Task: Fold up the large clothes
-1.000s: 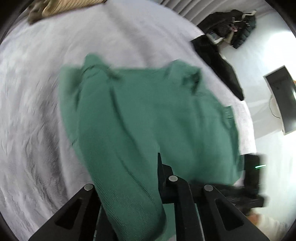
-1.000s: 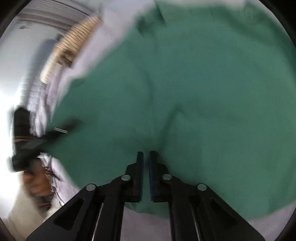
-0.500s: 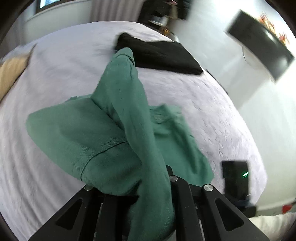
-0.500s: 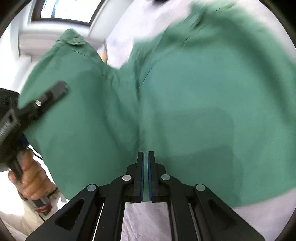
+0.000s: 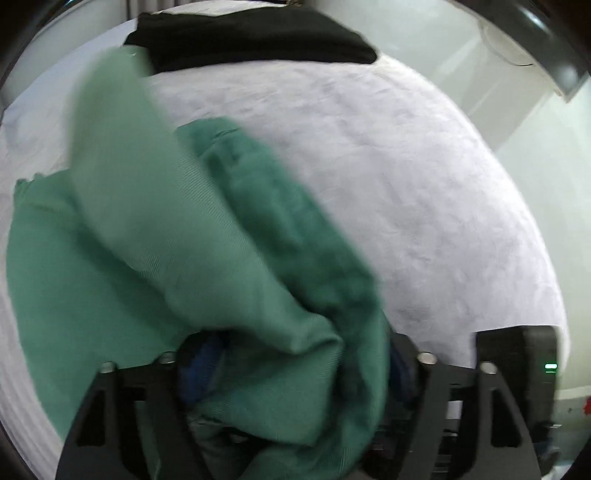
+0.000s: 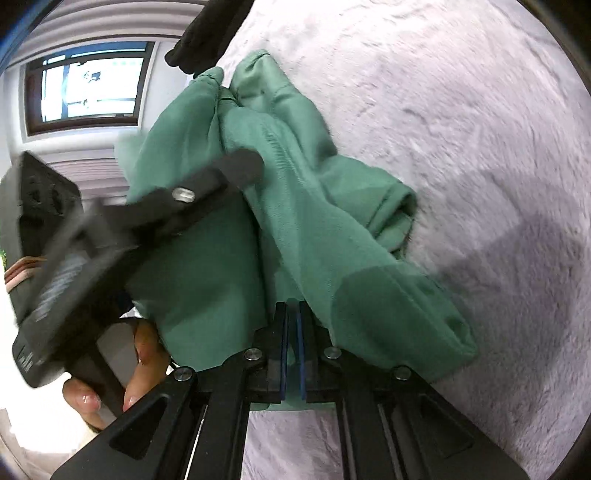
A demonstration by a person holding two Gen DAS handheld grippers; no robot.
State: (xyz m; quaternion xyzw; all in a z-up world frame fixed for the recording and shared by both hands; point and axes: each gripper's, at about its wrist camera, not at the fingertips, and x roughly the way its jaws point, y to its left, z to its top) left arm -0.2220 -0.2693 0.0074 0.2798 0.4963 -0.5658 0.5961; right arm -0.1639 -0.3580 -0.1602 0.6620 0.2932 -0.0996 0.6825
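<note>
A large green garment (image 5: 207, 258) lies bunched and half lifted over the pale bed cover (image 5: 406, 166). My left gripper (image 5: 291, 365) has its jaws spread wide, with folds of the green cloth draped between and over them. My right gripper (image 6: 291, 325) is shut on an edge of the green garment (image 6: 303, 206), just above the bed cover (image 6: 461, 110). The left gripper also shows in the right wrist view (image 6: 207, 192), held by a hand at the left, with its finger lying against the cloth.
A folded black garment (image 5: 251, 33) lies at the far edge of the bed; it also shows in the right wrist view (image 6: 207, 33). A window (image 6: 88, 88) is at the upper left. The right gripper's black body (image 5: 517, 365) sits at the lower right.
The green garment has been swung over and gathered from spread to bunched. My left jaws have opened wide. Both grippers have come close together near the bed's surface.
</note>
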